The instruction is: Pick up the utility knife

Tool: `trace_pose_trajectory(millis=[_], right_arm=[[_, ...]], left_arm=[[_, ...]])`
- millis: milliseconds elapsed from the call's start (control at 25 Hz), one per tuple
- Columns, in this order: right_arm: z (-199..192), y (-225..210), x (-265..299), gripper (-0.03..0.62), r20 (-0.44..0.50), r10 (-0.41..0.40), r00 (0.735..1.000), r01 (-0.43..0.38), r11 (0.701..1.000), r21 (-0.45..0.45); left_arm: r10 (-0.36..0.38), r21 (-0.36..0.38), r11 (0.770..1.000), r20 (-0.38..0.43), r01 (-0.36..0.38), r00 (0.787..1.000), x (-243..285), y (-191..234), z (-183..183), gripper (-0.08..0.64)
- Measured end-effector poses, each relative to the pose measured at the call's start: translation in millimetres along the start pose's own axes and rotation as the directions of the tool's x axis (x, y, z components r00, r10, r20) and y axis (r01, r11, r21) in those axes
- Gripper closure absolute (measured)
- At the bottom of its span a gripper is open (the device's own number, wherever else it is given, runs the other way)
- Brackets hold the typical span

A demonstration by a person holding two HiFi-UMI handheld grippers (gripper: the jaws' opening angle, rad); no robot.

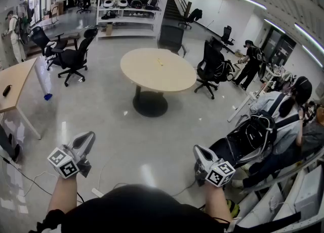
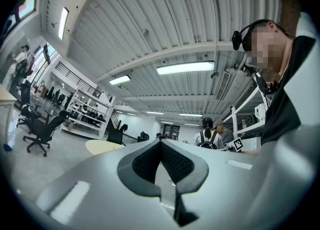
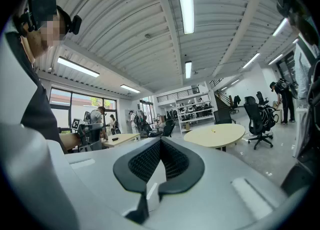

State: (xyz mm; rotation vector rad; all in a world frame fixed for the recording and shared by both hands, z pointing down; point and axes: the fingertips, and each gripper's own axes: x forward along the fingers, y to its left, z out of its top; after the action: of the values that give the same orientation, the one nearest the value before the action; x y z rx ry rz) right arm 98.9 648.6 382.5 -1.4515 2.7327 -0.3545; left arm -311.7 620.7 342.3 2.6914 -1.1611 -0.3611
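A small yellow object (image 1: 160,63), too small to identify, lies near the middle of the round beige table (image 1: 174,77). It also shows as a yellow speck (image 3: 213,130) on that table (image 3: 225,136) in the right gripper view. My left gripper (image 1: 86,137) and right gripper (image 1: 199,151) are held close to my body, far short of the table. The left gripper (image 2: 161,143) has its jaws together with nothing between them. The right gripper (image 3: 160,140) is likewise shut and empty. Both point roughly level over the floor.
Black office chairs stand left (image 1: 73,57) and right (image 1: 212,67) of the table. A desk (image 1: 15,82) sits at the left. People (image 1: 283,110) sit close at the right by a black bag (image 1: 253,136). A cable (image 1: 30,179) runs on the floor. Shelving (image 1: 129,6) lines the back.
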Motion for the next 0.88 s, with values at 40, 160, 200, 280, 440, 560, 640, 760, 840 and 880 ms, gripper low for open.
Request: trace_pose_trajectory(millis=[40, 160, 200, 280, 440, 560, 640, 760, 840, 880], right_arm=[[-1.5, 0.8, -0.2, 0.58, 0.001, -0.001, 1.0, 0.001, 1.0, 0.003], [-5.2, 4.1, -1.9, 0.58, -0.004, -0.001, 1.0, 0.001, 1.0, 0.009], [-5.9, 5.0, -2.7, 0.58, -0.006, -0.001, 1.0, 0.001, 1.0, 0.009], [-6.6, 4.3, -3.7, 0.58, -0.007, -0.001, 1.0, 0.001, 1.0, 0.008], [-10.9, 0.1, -3.1, 0.58, -0.013, 0.006, 1.0, -0.006, 1.0, 0.0], [-15.3, 2.7, -1.0, 0.578, -0.013, 0.027, 1.0, -0.027, 1.0, -0.004], [-17.4, 0.0, -1.9, 0.578, -0.007, 0.025, 1.0, -0.025, 1.0, -0.005], [-20.4, -6.7, -5.8, 0.577, -0.008, 0.019, 1.0, -0.02, 1.0, -0.016], [-20.6, -10.4, -9.3, 0.577, -0.004, 0.017, 1.0, -0.017, 1.0, -0.019], [-20.1, -12.0, -11.3, 0.577, 0.002, 0.017, 1.0, -0.017, 1.0, -0.016]], left_arm=[[-0.003, 0.0, 1.0, 0.001, 0.003, 1.0, -0.9, -0.7, 0.3, 0.566], [-0.007, -0.002, 1.0, 0.002, 0.007, 1.0, -4.0, -3.2, -0.6, 0.566], [-0.006, -0.004, 1.0, 0.001, 0.006, 1.0, -4.8, -4.0, -1.4, 0.566], [-0.005, -0.006, 1.0, -0.002, 0.005, 1.0, -4.2, -5.6, -3.0, 0.566], [-0.007, -0.006, 1.0, -0.005, 0.007, 1.0, -0.6, -7.6, -7.2, 0.566], [-0.006, -0.006, 1.0, -0.008, 0.006, 1.0, -0.6, -7.0, -9.5, 0.566], [-0.006, -0.009, 1.0, -0.007, 0.006, 1.0, 1.0, -8.9, -12.0, 0.566], [-0.011, -0.004, 1.0, -0.014, 0.011, 1.0, 6.9, -15.0, -16.3, 0.566], [-0.012, 0.0, 1.0, -0.019, 0.012, 1.0, 10.8, -19.3, -17.1, 0.566], [-0.013, 0.002, 1.0, -0.022, 0.013, 1.0, 12.3, -21.5, -16.8, 0.566]])
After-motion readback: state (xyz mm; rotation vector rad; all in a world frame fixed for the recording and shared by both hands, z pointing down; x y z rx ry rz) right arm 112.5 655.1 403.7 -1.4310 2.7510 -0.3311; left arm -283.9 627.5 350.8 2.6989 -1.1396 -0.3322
